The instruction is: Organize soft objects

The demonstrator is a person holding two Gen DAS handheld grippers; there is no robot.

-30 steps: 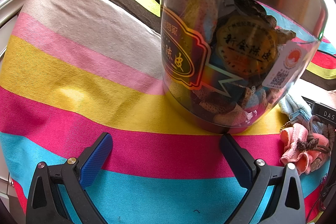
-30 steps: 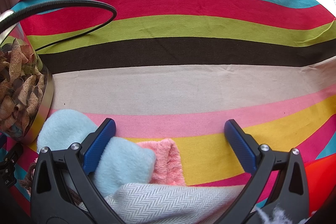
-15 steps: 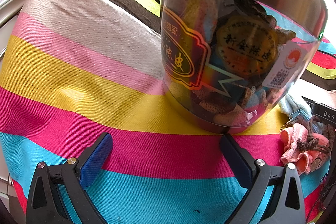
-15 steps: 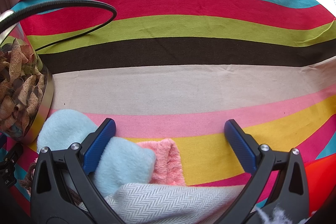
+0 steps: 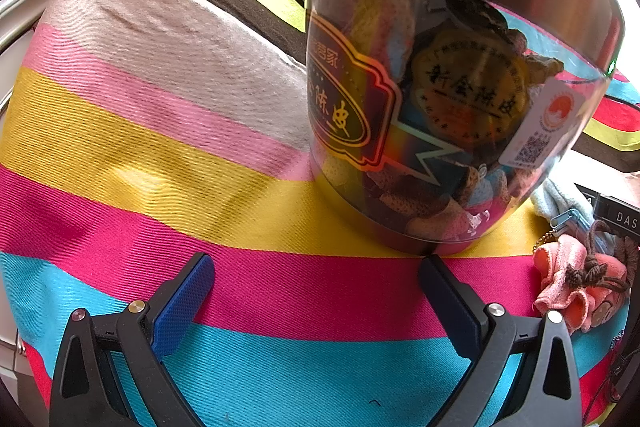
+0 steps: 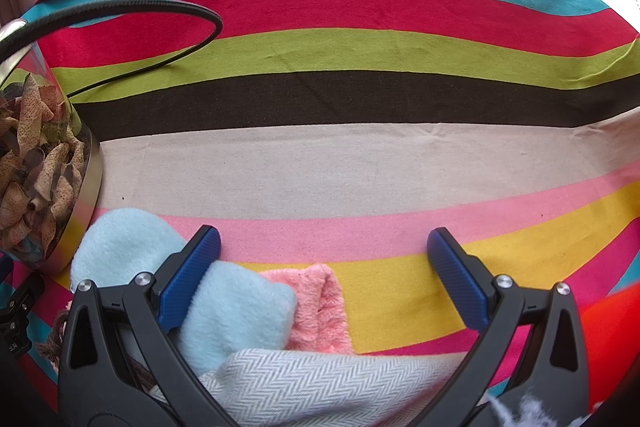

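In the right wrist view my right gripper (image 6: 324, 247) is open and empty above a pile of soft things: a light blue fleece piece (image 6: 236, 311), a pink fluffy piece (image 6: 320, 307) and a grey herringbone cloth (image 6: 320, 383) under the jaws. In the left wrist view my left gripper (image 5: 316, 267) is open and empty over the striped cloth, just in front of a clear jar (image 5: 440, 107). A salmon drawstring pouch (image 5: 576, 283) and a light blue cloth (image 5: 560, 199) lie to its right.
The jar with a metal lid holds dried peel and also shows at the left in the right wrist view (image 6: 40, 163). A black cable (image 6: 160, 7) loops over the striped tablecloth (image 6: 360, 167). A metal rail (image 5: 24, 7) runs at the left edge.
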